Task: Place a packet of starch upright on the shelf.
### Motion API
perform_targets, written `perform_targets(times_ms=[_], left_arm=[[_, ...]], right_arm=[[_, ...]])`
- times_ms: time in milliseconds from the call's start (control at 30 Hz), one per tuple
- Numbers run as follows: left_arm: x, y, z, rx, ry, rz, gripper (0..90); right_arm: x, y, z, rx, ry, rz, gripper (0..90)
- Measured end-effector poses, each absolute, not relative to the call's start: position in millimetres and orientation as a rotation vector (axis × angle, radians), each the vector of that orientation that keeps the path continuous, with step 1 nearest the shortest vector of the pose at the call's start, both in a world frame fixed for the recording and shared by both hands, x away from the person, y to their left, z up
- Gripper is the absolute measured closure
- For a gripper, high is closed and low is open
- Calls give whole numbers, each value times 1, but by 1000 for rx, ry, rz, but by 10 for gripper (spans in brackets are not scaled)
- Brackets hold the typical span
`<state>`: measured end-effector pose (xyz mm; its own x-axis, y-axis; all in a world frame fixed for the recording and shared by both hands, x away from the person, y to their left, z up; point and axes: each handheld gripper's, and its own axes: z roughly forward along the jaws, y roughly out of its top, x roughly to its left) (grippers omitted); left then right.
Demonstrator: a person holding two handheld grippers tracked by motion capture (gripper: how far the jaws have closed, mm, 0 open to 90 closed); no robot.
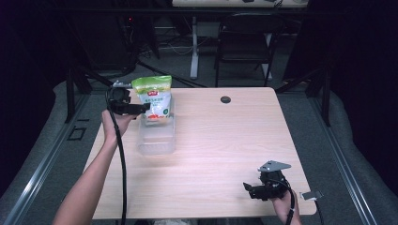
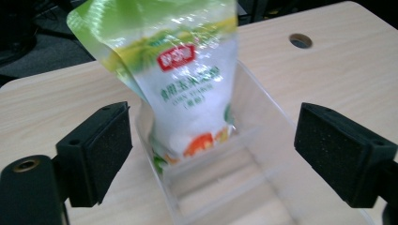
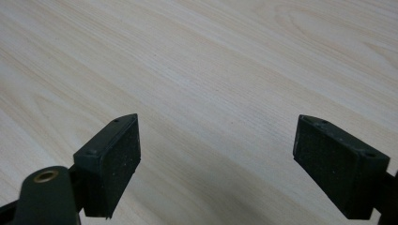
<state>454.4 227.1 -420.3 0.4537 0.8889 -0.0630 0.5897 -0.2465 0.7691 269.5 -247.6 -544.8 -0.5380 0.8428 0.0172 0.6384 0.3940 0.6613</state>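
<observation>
A green-and-white bag (image 1: 154, 96) of white grains stands upright at the far end of a clear plastic bin (image 1: 157, 144) on the left half of the wooden table (image 1: 225, 140). My left gripper (image 1: 146, 107) hovers just left of the bag, held by a hand. In the left gripper view the bag (image 2: 183, 79) leans inside the bin (image 2: 256, 96) beyond my left gripper (image 2: 211, 154), whose jaws stand wide with nothing pressed between them. My right gripper (image 1: 248, 189) rests near the table's front right corner. In its own view my right gripper (image 3: 216, 164) is open over bare wood.
A dark cable hole (image 1: 225, 99) sits near the table's far edge, also in the left gripper view as the hole (image 2: 300, 41). A small metal piece (image 1: 312, 195) lies off the front right corner. A black chair (image 1: 244, 42) and a desk leg stand behind the table.
</observation>
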Motion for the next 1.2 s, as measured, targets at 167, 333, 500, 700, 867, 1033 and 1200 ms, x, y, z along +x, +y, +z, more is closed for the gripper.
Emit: perform_targets(times_ms=[167,333,500,700,867,1033,1200], left_arm=[[406,226,-414,1980,1164,475,74],[370,227,-424,2038,1142,453,50],[335,231,-449,2077,1165,414,38],[309,237,-477,2082,1204,369,32],[295,242,-498,2047,1203,323,28],[294,242,-512,2060,1160,255,22],[299,239,-520,2030,1137,208,2]], right_arm=[[269,-246,-545,1282,2347,894,148],[269,-246,-545,1281,2345,891,148],[268,-245,-545,1274,2353,897,148],[268,-245,-545,1263,2356,892,148],[268,-244,-545,1270,2351,885,148],[267,-243,-545,1264,2355,884,148],[268,-243,-546,1253,2357,886,148]])
